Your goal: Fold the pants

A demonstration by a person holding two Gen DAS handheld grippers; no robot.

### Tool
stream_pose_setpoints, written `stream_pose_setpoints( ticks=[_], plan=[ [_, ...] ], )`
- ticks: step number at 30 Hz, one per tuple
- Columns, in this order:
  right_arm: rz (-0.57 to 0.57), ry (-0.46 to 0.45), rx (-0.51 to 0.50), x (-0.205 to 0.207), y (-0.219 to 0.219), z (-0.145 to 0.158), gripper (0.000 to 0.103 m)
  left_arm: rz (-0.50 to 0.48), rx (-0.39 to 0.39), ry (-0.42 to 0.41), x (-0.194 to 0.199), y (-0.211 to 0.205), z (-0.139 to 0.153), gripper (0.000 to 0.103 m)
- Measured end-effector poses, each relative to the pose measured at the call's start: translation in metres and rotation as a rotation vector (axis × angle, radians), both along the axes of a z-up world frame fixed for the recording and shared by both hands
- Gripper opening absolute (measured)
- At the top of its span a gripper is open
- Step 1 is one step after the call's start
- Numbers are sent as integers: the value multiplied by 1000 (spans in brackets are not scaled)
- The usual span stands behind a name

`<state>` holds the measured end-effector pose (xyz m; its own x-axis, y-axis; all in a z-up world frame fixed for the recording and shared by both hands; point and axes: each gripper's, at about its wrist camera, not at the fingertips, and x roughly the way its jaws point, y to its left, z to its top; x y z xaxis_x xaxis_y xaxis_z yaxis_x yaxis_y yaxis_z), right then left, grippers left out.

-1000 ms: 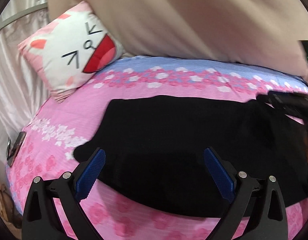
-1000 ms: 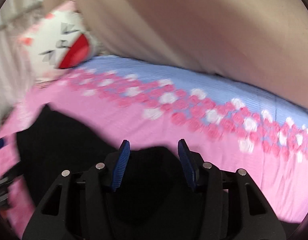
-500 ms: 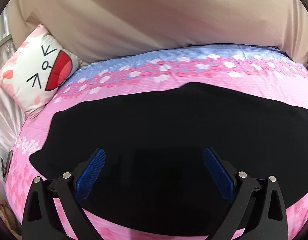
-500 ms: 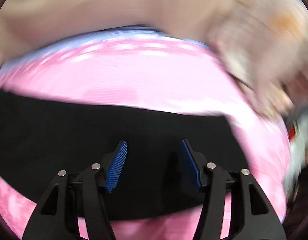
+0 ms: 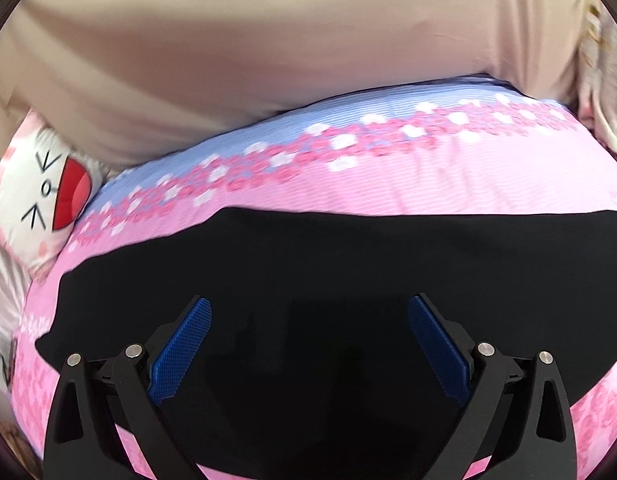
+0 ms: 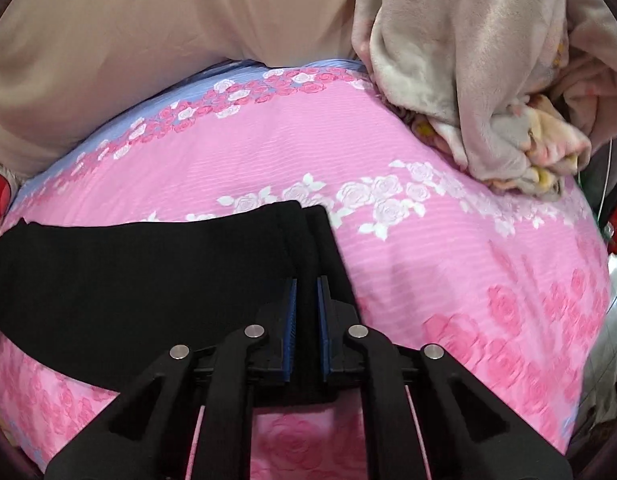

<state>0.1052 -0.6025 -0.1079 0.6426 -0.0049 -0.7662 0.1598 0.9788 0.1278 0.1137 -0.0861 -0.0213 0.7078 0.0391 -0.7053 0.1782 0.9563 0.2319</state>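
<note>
Black pants (image 5: 328, 272) lie flat across the pink floral bedsheet (image 5: 428, 176), long side left to right. My left gripper (image 5: 308, 340) is open and empty, hovering over the middle of the pants. In the right wrist view the pants (image 6: 148, 272) end at their right edge, where my right gripper (image 6: 306, 312) is shut on that edge of the black cloth. The fabric runs up between the blue pads (image 6: 291, 320).
A beige padded headboard (image 5: 268, 48) backs the bed. A cat-face pillow (image 5: 40, 196) lies at the left. A crumpled beige fleece blanket (image 6: 488, 80) sits at the bed's right end. The bedsheet (image 6: 468, 280) drops off at the right edge.
My right gripper swung right to the pants' end and closed on the cloth. My left gripper shifted right over the pants and stays open.
</note>
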Motion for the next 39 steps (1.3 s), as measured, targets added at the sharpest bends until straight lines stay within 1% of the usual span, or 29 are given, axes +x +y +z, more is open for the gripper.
stream_pose_setpoints(
  ticks=[3, 5, 7, 8, 9, 11, 12, 13, 14, 16, 17, 18, 19, 20, 21, 22, 23, 24, 26, 28, 30, 31, 32, 33, 34, 35, 36, 37, 39],
  plan=[
    [45, -11, -24, 3, 9, 3, 9, -26, 10, -3, -1, -18, 3, 98],
    [66, 11, -22, 9, 13, 0, 12, -37, 11, -4, -2, -27, 4, 98],
    [67, 5, 10, 12, 9, -3, 12, -43, 15, -3, -1, -34, 4, 98],
    [67, 4, 26, 13, 6, -3, 11, -47, 14, -2, -1, -37, 4, 98],
    [65, 3, 21, 12, 6, -2, 8, -55, 12, 4, -1, -40, 3, 98],
    [40, -3, -26, 10, 2, 2, 7, -61, 7, 11, -1, -44, 2, 98],
    [5, -13, -20, 5, -7, 5, 7, -61, 11, 11, -2, -46, 1, 98],
    [-20, -15, 31, 2, -19, 5, 7, -60, 13, 10, -2, -46, 1, 98],
    [-37, -18, 53, 0, -25, 4, 7, -61, 13, 10, -3, -46, 1, 98],
    [-28, -5, 65, 2, -22, -4, 8, -62, 10, 14, -3, -45, -1, 98],
    [-14, -3, 51, 4, -17, -5, 16, -63, 9, 18, -3, -44, -2, 98],
    [-7, -5, 28, 2, -11, -1, 21, -60, 13, 22, -3, -44, -4, 98],
    [-8, -20, 32, -2, -9, 4, 24, -60, 17, 24, -4, -44, -4, 98],
    [-25, -47, 49, -10, -10, 11, 37, -60, 18, 22, -5, -43, -4, 98],
    [-47, -64, 62, -18, -11, 15, 56, -61, 16, 17, -7, -39, -3, 98],
    [-78, -70, 75, -28, -13, 17, 66, -61, 13, 15, -9, -36, -2, 98],
    [-102, -76, 95, -39, -14, 17, 71, -59, 8, 13, -10, -31, -1, 98],
    [-114, -87, 132, -47, -16, 15, 71, -56, 5, 13, -11, -27, 0, 98],
    [-125, -99, 245, -59, -20, 4, 70, -42, 4, 13, -12, -18, -2, 98],
    [-140, -75, 256, -58, -17, -7, 70, -31, -3, 24, -13, -9, -5, 98],
    [-146, -88, 231, -55, -10, -9, 71, -28, -8, 31, -13, -4, -7, 98],
    [-148, -90, 243, -52, -9, -9, 71, -26, -10, 33, -15, -1, -8, 98],
    [-138, -96, 281, -47, -7, -9, 66, -26, -12, 34, -16, 1, -8, 98],
    [-135, -89, 297, -44, -4, -11, 51, -28, -17, 33, -18, 5, -8, 98],
    [-136, -71, 291, -38, 1, -14, 44, -26, -19, 30, -20, 9, -7, 98],
    [-139, -68, 265, -35, 7, -13, 34, -23, -22, 28, -21, 13, -7, 98],
    [-123, -60, 285, -30, 14, -10, 17, -18, -25, 27, -22, 17, -7, 98],
    [-126, -78, 305, -29, 20, -4, 17, -7, -26, 23, -23, 24, -6, 98],
    [-98, -125, 279, -21, 44, 19, 17, 18, -15, 3, -25, 39, -3, 98]
  ],
)
